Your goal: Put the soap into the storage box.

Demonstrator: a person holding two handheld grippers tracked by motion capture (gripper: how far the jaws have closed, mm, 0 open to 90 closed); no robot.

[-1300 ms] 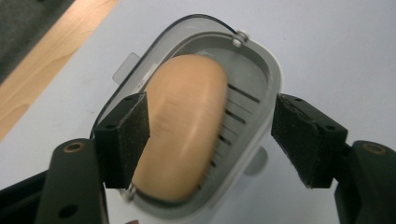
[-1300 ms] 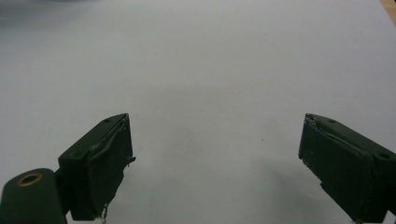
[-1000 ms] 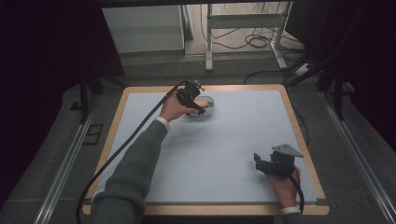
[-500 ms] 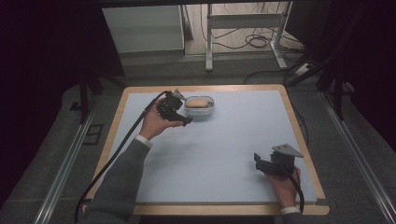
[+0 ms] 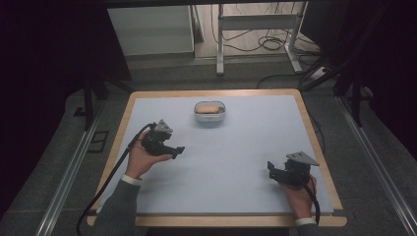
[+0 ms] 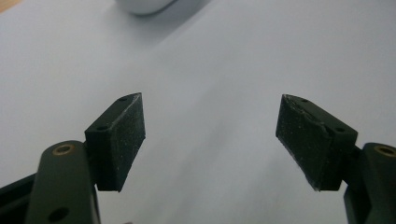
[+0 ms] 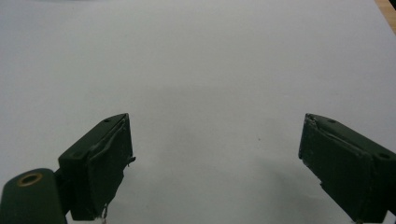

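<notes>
Both tongs (image 5: 178,149) (image 5: 270,169) parted, empty; left just widening. Bowl (image 5: 209,111) upright, long axis crosswise.

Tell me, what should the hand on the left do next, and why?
Probably bring the left gripper to rest on the table. Its jaws have just been opening, with nothing between them, and it is well clear of the small white bowl with something orange in it. The right gripper sits open and idle.
</notes>
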